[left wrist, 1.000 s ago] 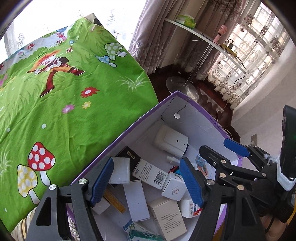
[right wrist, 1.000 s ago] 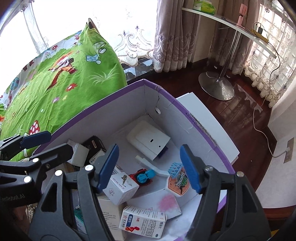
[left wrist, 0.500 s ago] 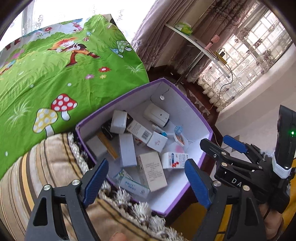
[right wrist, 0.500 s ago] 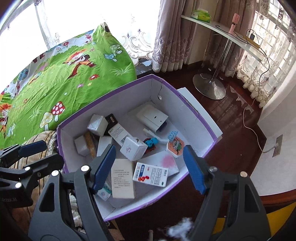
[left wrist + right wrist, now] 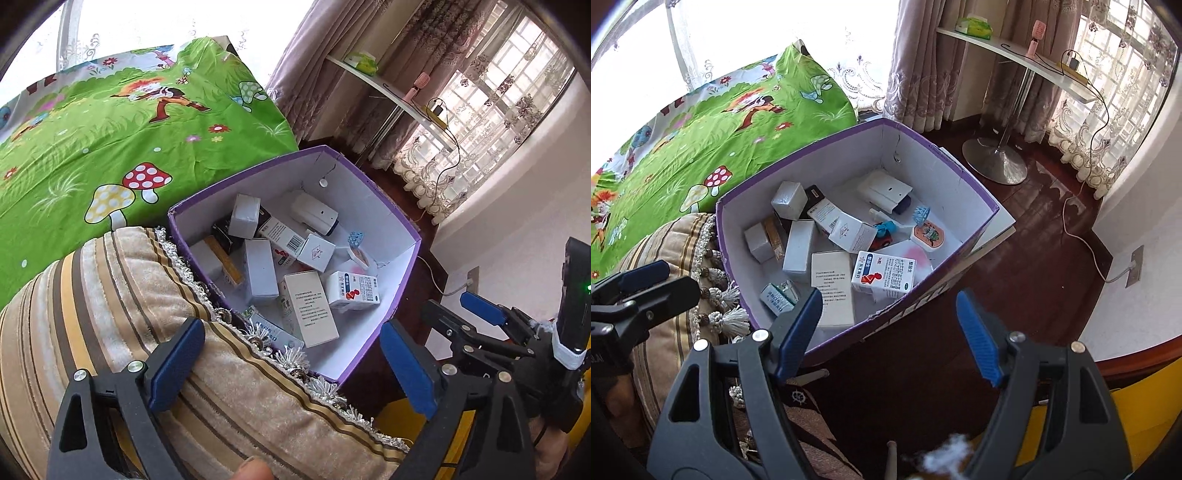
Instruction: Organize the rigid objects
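Daylight is streaming through lace-curtained windows [image 5: 1126,74] onto a dark wooden floor [image 5: 1045,229]. A white pedestal table [image 5: 1015,59] is standing by mauve drapes [image 5: 923,66]; a green cartoon bedspread [image 5: 110,140] is covering the bed.

We count one purple box [image 5: 960,177], and everything else we tally lies inside it. We make out about nine small cartons: three plain white ones [image 5: 799,251], two grey-white cubes [image 5: 789,199], one with a barcode [image 5: 823,214], one with a diamond mark [image 5: 851,232], one with red and blue print [image 5: 884,275], and one with green-blue print [image 5: 779,295]. There is one large carton covered in text [image 5: 833,286], one black carton [image 5: 812,194], and one narrow tan carton [image 5: 774,236]. We also count one white plastic device [image 5: 884,188], one red and blue toy [image 5: 884,232], one white brush with a blue head [image 5: 919,214], and one round orange-labelled container [image 5: 927,234].
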Motion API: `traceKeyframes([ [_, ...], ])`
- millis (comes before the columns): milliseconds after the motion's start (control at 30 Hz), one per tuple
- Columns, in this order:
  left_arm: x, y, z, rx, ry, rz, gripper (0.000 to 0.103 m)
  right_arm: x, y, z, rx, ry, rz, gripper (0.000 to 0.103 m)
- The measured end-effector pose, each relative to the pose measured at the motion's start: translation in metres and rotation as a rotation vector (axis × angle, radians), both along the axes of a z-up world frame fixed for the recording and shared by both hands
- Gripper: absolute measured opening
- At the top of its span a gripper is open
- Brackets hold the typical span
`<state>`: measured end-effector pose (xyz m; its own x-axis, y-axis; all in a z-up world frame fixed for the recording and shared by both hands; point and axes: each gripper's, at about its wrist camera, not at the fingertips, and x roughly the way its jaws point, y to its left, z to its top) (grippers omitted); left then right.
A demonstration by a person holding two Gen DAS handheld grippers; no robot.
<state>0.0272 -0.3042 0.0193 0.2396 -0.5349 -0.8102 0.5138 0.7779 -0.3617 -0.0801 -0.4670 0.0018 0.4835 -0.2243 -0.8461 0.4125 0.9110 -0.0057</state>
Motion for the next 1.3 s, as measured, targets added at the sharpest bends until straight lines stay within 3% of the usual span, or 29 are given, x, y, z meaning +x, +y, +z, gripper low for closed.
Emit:
traceKeyframes([
  [300, 0.0018, -0.0022, -0.0058, 0.042, -0.010, 0.012, 0.097, 0.0037, 0.0028, -0.0047, 0.006, 0.014, 0.018, 0.078],
  [1300, 0.0017, -0.0015, -0.0062, 0.040, -0.009, 0.012, 0.097, 0.0049, 0.0070, -0.0099, 0.031, 0.030, 0.040, 0.078],
])
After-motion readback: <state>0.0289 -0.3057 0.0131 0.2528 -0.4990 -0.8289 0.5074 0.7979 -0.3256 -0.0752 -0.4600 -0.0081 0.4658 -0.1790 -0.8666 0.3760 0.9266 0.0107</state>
